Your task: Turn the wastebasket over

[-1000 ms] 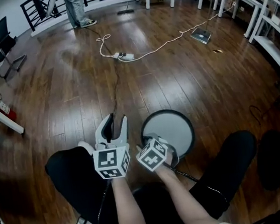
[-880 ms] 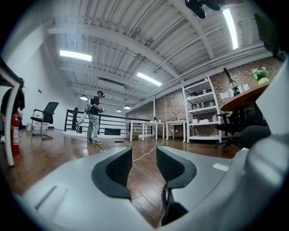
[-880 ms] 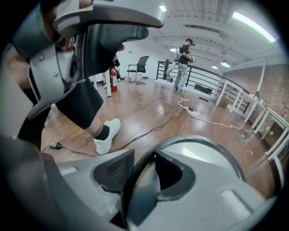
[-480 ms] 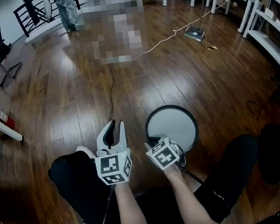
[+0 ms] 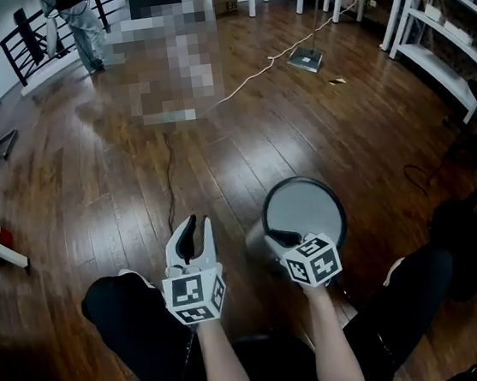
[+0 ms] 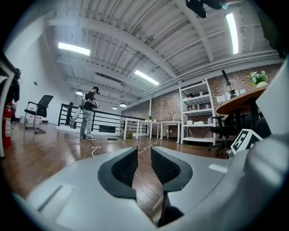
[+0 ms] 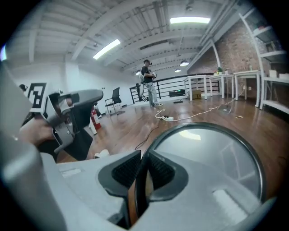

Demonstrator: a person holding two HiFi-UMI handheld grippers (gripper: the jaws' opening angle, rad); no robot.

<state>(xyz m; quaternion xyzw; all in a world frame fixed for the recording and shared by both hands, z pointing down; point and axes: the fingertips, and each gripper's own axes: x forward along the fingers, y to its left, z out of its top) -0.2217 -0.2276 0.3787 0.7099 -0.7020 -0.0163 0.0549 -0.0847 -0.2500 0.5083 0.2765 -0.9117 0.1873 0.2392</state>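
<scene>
Seen from above, a seated person holds two grippers over a dark wooden floor (image 5: pixel 91 186). The right gripper (image 5: pixel 281 239) has its jaws closing on the near rim of a round wastebasket (image 5: pixel 310 207), which sits just ahead of the person's knees with its pale inside facing up. The left gripper (image 5: pixel 196 227), just beside it, points level, its jaws closing with a narrow gap and nothing between them.

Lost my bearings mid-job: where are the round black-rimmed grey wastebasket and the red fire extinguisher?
Round black-rimmed grey wastebasket (image 5: pixel 303 208): head view, inner surface.
Red fire extinguisher (image 7: pixel 94 117): right gripper view, red body.
</scene>
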